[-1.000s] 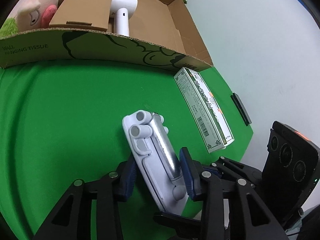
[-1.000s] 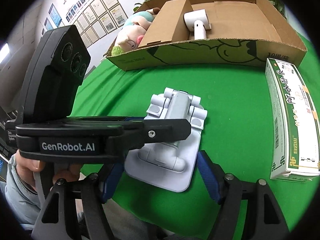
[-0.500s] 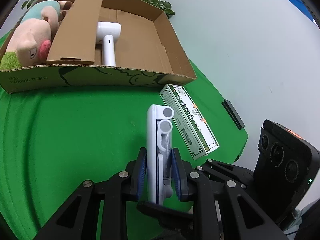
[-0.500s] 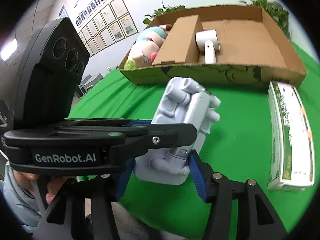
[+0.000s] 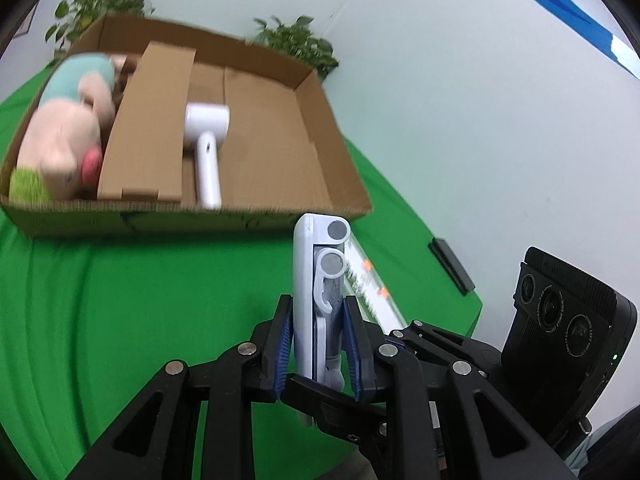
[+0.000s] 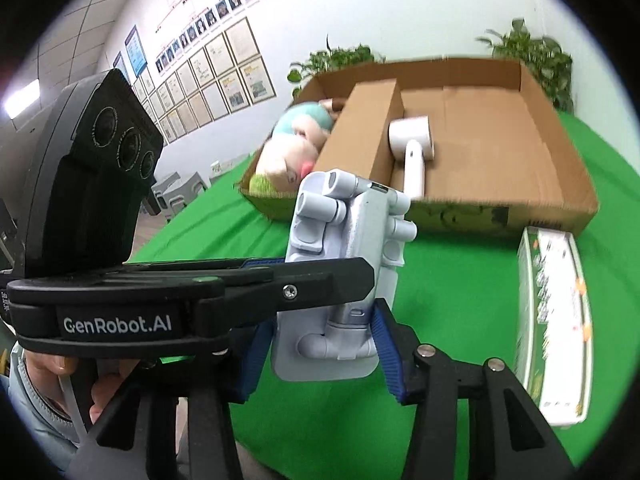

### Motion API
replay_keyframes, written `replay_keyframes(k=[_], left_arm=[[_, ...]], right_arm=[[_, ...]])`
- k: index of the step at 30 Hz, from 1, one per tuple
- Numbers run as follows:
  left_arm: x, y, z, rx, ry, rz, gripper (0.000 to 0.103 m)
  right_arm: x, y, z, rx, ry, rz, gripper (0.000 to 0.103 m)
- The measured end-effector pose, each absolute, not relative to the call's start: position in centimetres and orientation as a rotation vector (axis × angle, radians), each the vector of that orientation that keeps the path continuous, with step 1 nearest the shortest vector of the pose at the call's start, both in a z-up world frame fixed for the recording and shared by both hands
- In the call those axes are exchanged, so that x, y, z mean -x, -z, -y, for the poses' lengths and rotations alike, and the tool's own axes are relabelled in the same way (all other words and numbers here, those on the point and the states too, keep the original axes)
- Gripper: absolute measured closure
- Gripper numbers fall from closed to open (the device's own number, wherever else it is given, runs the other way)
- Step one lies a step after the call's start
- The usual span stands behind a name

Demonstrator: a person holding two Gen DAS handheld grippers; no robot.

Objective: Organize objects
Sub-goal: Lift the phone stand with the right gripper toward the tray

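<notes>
Bright, even light; motion-blurred fisheye edges

An office-like demonstration room: rows of framed certificates [image 6: 208, 80] line the white wall, potted plants [image 6: 532, 60] behind a green-draped table [image 6: 460, 300].

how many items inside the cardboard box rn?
2 loose items: a pink-and-teal plush toy at the left end of the brown cardboard box, and a white handheld appliance mid-box beside the cardboard divider flap. More may hide behind it.
</notes>
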State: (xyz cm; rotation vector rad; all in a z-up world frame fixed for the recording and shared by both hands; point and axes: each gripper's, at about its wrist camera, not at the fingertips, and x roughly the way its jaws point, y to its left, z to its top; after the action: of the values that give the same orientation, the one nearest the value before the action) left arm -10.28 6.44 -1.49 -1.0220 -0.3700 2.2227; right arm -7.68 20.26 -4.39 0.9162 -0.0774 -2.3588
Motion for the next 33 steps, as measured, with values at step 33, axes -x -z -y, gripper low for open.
replay_keyframes(k=[33], left_arm=[[30.1, -8.5, -12.2, 0.97, -2.211, 0.303, 0.083]], right_arm=[[25.3, -4.4, -23.3, -0.84, 2.456, 0.044, 0.057]])
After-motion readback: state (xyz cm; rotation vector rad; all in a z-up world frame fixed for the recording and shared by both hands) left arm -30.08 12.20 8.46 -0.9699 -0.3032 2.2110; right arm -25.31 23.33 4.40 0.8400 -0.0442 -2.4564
